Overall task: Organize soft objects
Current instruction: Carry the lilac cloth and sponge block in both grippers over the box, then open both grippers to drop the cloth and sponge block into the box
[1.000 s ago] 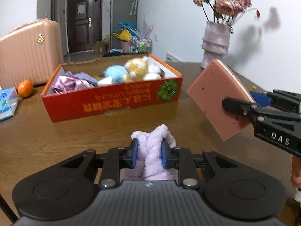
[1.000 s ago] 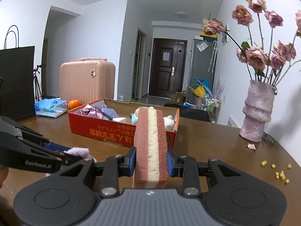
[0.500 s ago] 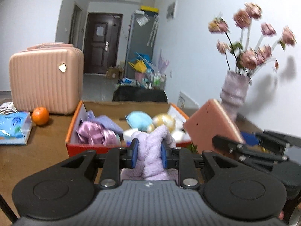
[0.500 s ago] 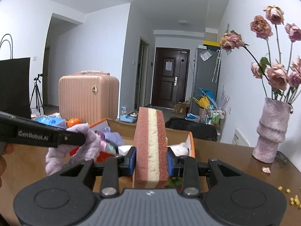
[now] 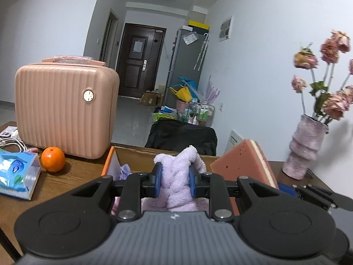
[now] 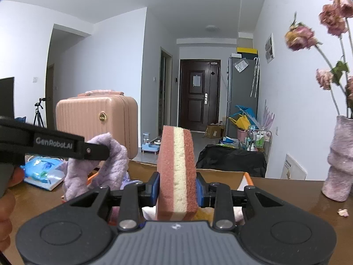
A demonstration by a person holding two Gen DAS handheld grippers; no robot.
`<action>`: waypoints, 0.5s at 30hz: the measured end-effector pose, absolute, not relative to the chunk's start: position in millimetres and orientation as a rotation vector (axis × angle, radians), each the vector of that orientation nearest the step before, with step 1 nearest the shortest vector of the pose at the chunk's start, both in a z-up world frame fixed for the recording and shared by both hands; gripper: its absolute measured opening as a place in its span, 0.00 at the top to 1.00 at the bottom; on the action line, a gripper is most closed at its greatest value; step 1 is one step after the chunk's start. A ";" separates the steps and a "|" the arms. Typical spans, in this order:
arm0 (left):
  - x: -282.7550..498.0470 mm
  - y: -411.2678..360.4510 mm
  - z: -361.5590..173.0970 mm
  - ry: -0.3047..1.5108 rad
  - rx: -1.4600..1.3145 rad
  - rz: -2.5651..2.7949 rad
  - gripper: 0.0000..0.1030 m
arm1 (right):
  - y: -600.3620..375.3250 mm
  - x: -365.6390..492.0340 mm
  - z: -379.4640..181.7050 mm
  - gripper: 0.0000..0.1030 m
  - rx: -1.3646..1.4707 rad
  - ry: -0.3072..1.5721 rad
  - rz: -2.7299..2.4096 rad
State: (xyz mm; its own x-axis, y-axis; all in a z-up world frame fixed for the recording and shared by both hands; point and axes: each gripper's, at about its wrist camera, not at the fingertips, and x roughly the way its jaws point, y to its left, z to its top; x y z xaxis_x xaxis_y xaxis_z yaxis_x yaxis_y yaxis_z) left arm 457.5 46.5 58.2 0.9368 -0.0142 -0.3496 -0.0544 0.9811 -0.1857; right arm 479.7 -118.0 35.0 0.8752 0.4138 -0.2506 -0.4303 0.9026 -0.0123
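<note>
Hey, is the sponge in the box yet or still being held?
Still held. The sponge stands on edge, clamped between the right gripper jaws above the box, not released.

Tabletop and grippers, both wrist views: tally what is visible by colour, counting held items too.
Purple: 1, towel in left gripper
Pink and cream: 1, sponge in right gripper
Pink: 2, case, vase
Orange: 2, fruit, box
Blue: 1, tissue pack
Total: 7
</note>
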 end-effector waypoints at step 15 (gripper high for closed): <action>525.6 65.4 37.6 0.412 -0.166 0.058 0.42 | -85.6 547.2 11.1 0.54 -0.149 0.296 0.391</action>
State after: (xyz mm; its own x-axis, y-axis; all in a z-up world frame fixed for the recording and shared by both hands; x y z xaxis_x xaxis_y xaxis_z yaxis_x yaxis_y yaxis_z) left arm 525.6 65.4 37.6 0.9147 0.0228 -0.4035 -0.0902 0.9847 -0.1489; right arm 547.1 -85.6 11.1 0.8822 0.3529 -0.3116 -0.3961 0.9142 -0.0860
